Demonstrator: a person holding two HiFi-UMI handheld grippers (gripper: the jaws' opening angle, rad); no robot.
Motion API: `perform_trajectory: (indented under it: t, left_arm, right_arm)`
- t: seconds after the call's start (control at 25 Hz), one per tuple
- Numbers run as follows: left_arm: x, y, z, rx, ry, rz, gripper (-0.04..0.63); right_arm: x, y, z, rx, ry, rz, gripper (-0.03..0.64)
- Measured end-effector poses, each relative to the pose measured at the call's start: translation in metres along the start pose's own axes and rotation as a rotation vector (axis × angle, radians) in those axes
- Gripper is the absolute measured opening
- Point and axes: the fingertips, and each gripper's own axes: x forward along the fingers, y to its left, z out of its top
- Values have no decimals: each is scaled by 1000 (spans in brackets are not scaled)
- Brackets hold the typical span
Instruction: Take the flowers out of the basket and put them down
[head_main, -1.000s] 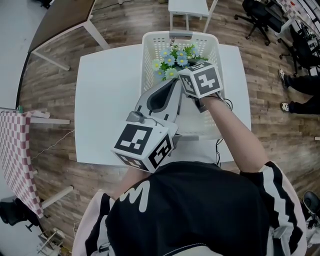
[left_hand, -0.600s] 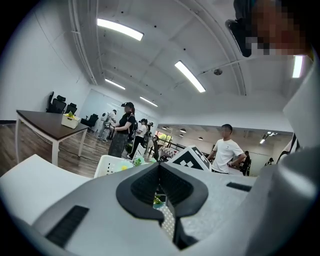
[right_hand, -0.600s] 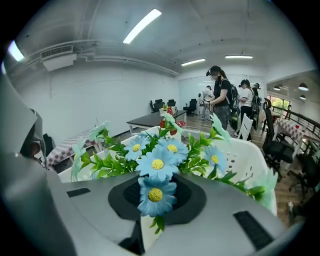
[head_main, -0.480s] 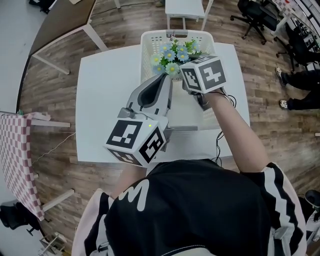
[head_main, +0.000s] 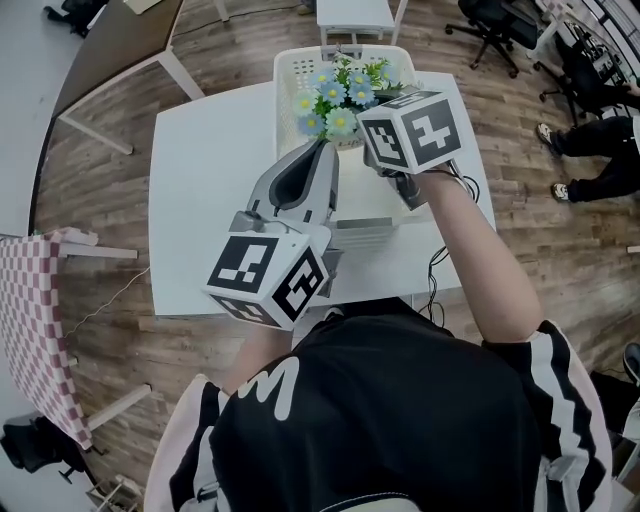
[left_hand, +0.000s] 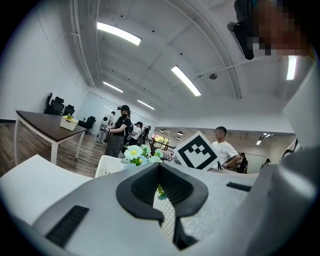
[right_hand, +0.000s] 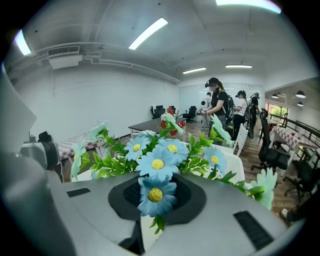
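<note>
A bunch of blue and white artificial flowers with green leaves hangs above the white perforated basket at the table's far edge. My right gripper is shut on their stems, and the blooms fill the right gripper view just past the gripper. My left gripper lies level over the basket's left side. Its jaws stand close together, with the perforated basket wall in the slit of the gripper.
The white table has bare surface left of the basket. A white chair stands beyond it, a brown table at the far left, a checked cloth at the left edge. A seated person is on the right.
My right gripper has risen with the flowers, so the blooms now stand higher above the basket rim. The left gripper has shifted a little to the left.
</note>
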Motion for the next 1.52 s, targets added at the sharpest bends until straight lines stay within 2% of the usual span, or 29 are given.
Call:
perform_trajectory:
  t: [0.32, 0.92, 1.16, 1.52]
  left_arm:
    - [-32, -17, -3, 10, -11, -27, 5]
    - [-85, -43, -20, 8, 5, -84, 5]
    - [-98, -60, -22, 16, 5, -96, 5]
    - [-103, -84, -32, 11, 3, -56, 5]
  right_arm:
    - [-42, 20, 13, 35, -125, -39, 57]
    - [-115, 60, 27, 27, -252, -112, 55]
    - [-147, 79, 31, 12, -294, -105, 55]
    - [-186, 91, 25, -8, -332, -58, 55]
